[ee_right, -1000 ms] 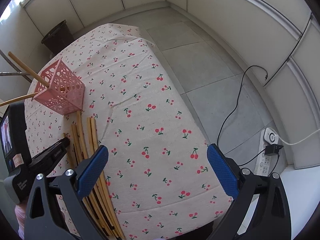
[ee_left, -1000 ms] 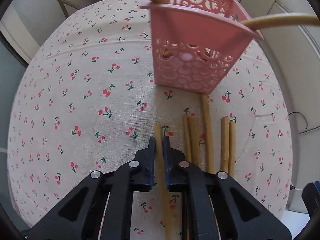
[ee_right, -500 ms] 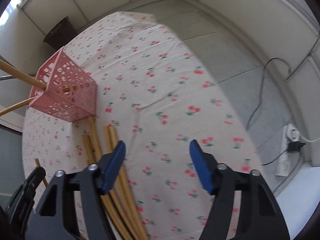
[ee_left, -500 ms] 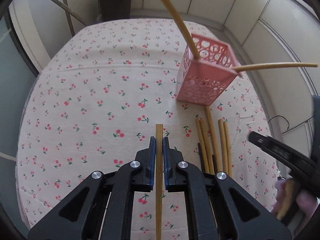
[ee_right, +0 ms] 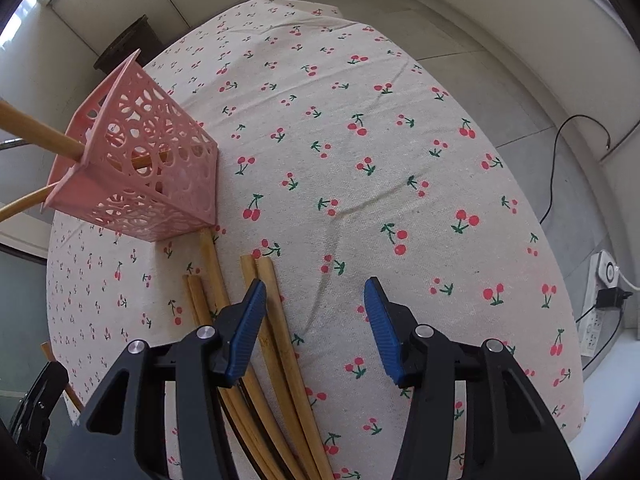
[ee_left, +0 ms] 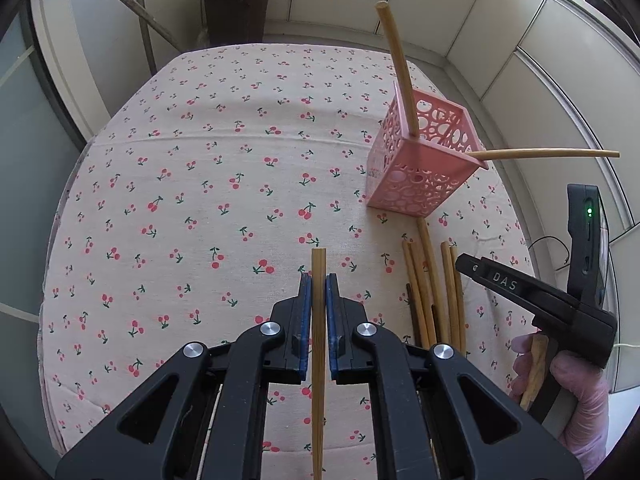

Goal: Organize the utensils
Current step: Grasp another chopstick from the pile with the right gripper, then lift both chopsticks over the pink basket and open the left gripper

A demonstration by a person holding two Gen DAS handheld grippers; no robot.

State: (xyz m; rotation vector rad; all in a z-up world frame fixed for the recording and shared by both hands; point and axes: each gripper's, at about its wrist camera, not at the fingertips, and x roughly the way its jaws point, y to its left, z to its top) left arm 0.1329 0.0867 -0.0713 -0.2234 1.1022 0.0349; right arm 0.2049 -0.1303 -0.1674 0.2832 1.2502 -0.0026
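Observation:
My left gripper point(ee_left: 319, 280) is shut on a wooden chopstick point(ee_left: 319, 258), held above the cherry-print tablecloth point(ee_left: 200, 200) with its tip poking out past the pads. To its right stands a pink perforated basket point(ee_left: 416, 176) point(ee_right: 152, 184) with two chopsticks point(ee_left: 400, 68) leaning out of it. Several loose chopsticks point(ee_left: 432, 280) point(ee_right: 280, 344) lie side by side on the cloth in front of the basket. My right gripper point(ee_right: 316, 288) hangs low over them, its jaws closing. Its left finger is above the bundle, and the pads press on nothing.
A dark bin point(ee_left: 236, 12) point(ee_right: 128, 40) stands on the floor beyond the table. A power strip point(ee_right: 600, 300) and a black cable point(ee_right: 560, 160) lie on the floor past the table's right edge. A gloved hand point(ee_left: 576, 392) holds the right gripper's handle.
My left gripper has lifted its chopstick off the cloth and pulled back from the basket. My right gripper has come down over the loose chopsticks, and its jaws have narrowed from wide open.

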